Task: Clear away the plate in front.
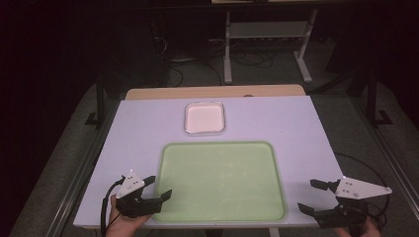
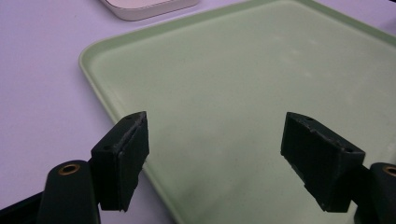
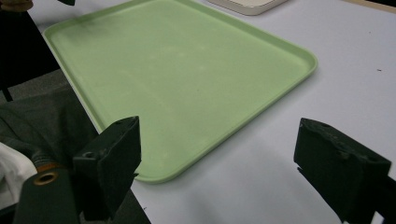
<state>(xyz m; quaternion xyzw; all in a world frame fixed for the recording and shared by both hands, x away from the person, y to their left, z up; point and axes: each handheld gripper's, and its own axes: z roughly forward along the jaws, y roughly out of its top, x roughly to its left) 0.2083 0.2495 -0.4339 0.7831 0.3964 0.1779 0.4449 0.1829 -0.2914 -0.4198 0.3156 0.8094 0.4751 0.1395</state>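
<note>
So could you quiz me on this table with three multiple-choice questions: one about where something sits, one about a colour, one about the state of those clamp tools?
1. Where does the small white dish sit relative to the tray?
A. Inside the tray
B. Beyond the tray's far edge, on the table
C. At the person's near edge

2. What colour is the tray?
A. Light green
B. Red
C. Black

3. How do the jaws of the two grippers stand?
A. Both shut on the tray
B. One shut, one open
C. Both open, holding nothing

Answers:
1. B: the high view shows the dish apart from the tray, farther from the person.
2. A: all three views show it pale green.
3. C: the left gripper and the right gripper each show a wide gap between the jaws with nothing in it.
</note>
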